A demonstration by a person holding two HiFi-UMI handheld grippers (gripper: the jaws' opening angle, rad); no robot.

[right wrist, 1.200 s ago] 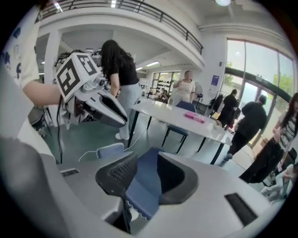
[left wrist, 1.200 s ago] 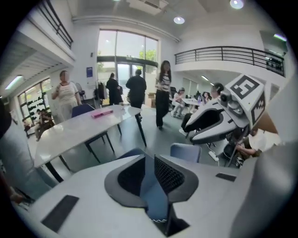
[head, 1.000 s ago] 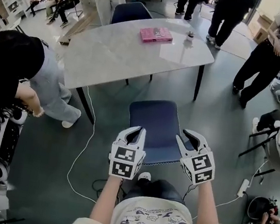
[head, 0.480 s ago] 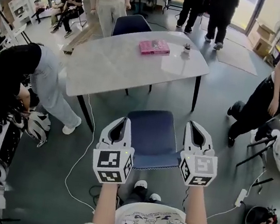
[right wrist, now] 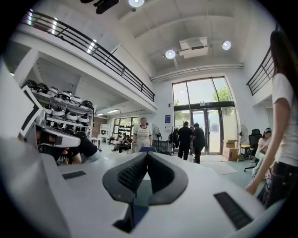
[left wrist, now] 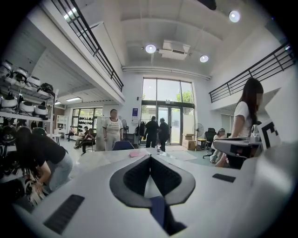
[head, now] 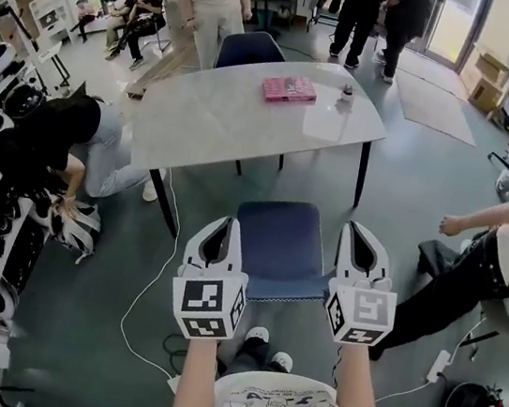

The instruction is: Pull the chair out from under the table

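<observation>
Both closed on nothing, my left tool (head: 221,225) and right tool (head: 357,232) hover either side of the blue chair (head: 276,249), which stands clear of the worktop's (head: 220,117) near edge. Dragging it further could, I judge, snag the white floor cable (head: 144,284).

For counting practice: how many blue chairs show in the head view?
2. One blue chair near, clear of the table; another blue chair at its far side. Others may be hidden.
</observation>
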